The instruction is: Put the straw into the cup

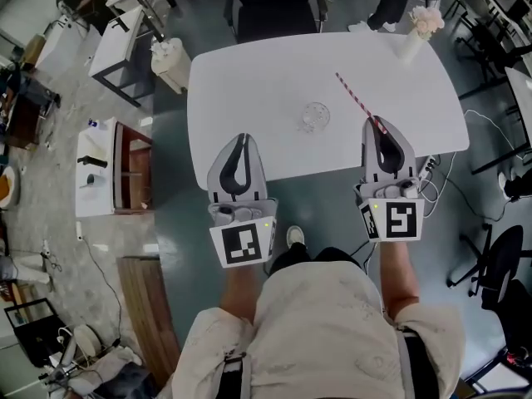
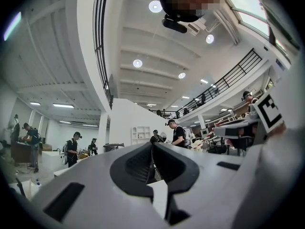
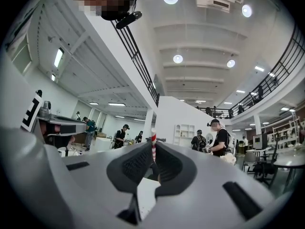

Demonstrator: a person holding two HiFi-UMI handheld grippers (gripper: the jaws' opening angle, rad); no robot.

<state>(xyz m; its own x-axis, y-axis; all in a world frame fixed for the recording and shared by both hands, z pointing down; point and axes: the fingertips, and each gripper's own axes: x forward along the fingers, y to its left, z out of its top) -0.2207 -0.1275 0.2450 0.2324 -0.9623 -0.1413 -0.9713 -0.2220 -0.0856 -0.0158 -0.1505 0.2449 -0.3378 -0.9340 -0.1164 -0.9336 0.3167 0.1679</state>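
Note:
A red-and-white striped straw (image 1: 356,100) slants up over the white table (image 1: 249,81), its near end pinched in my right gripper (image 1: 376,123), which is shut on it. In the right gripper view the straw (image 3: 153,146) pokes up between the closed jaws of the right gripper (image 3: 153,152). A clear glass cup (image 1: 315,116) stands on the table to the left of the straw and apart from it. My left gripper (image 1: 242,138) hovers at the table's near edge, left of the cup, shut with nothing in it. Its closed left gripper (image 2: 152,149) tips show against the hall.
A white vase with pale flowers (image 1: 418,28) stands at the table's far right corner. A dark chair (image 1: 274,7) sits beyond the far edge, and white cables (image 1: 432,177) hang off the table's right near corner. People stand in the hall behind.

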